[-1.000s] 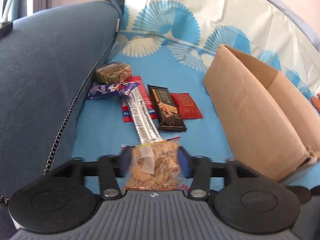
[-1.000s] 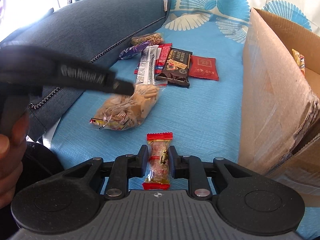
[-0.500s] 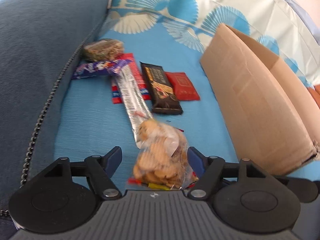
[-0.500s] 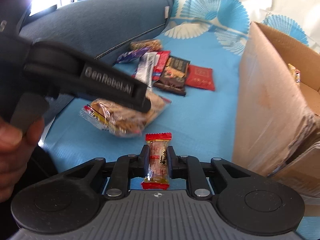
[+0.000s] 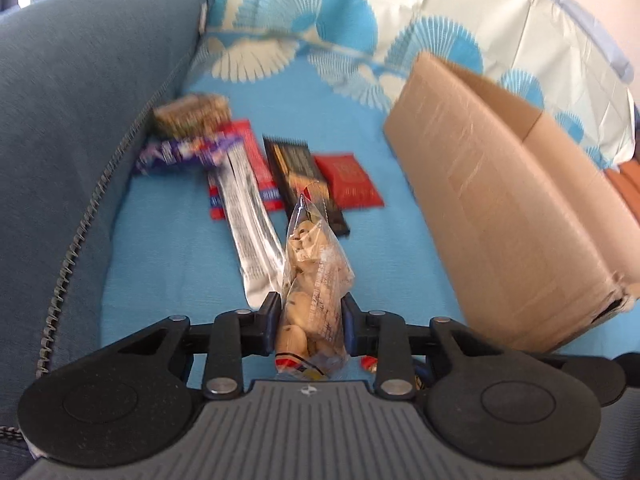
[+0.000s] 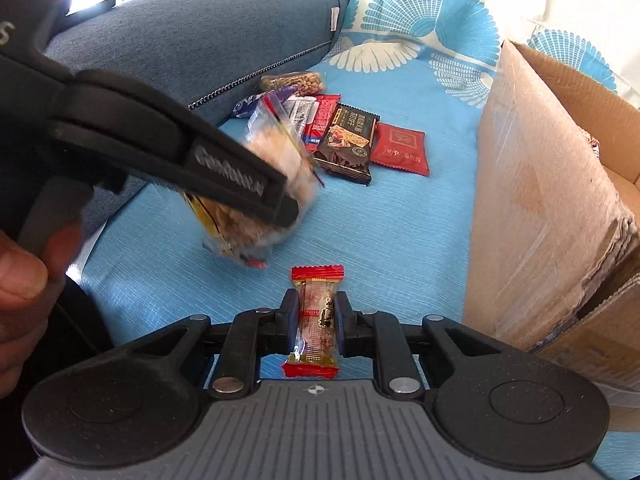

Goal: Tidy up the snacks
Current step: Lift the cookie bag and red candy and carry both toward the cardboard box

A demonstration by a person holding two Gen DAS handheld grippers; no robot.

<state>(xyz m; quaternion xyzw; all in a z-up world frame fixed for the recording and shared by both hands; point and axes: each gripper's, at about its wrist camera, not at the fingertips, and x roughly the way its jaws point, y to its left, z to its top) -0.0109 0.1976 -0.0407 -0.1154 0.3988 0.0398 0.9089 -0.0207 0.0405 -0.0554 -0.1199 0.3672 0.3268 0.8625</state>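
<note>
Both pickups look done; carrying comes next. The left gripper [image 5: 308, 322] has its fingers pinching a clear crinkly bag of pale biscuits [image 5: 314, 276], lifted off the blue bedspread [image 5: 168, 240]. The right gripper [image 6: 317, 324] pinches a small red-ended wrapped candy bar [image 6: 317, 320]. The open brown cardboard box [image 6: 540, 208] stands at two o'clock; both loads need swinging over its rim.

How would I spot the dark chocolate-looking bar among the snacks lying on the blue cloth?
Start at the big cardboard box and look to its left, where flat packets lie in a row on the blue cloth. The dark bar lies beside the plain red packet, and it alone has a near-black wrapper.
</note>
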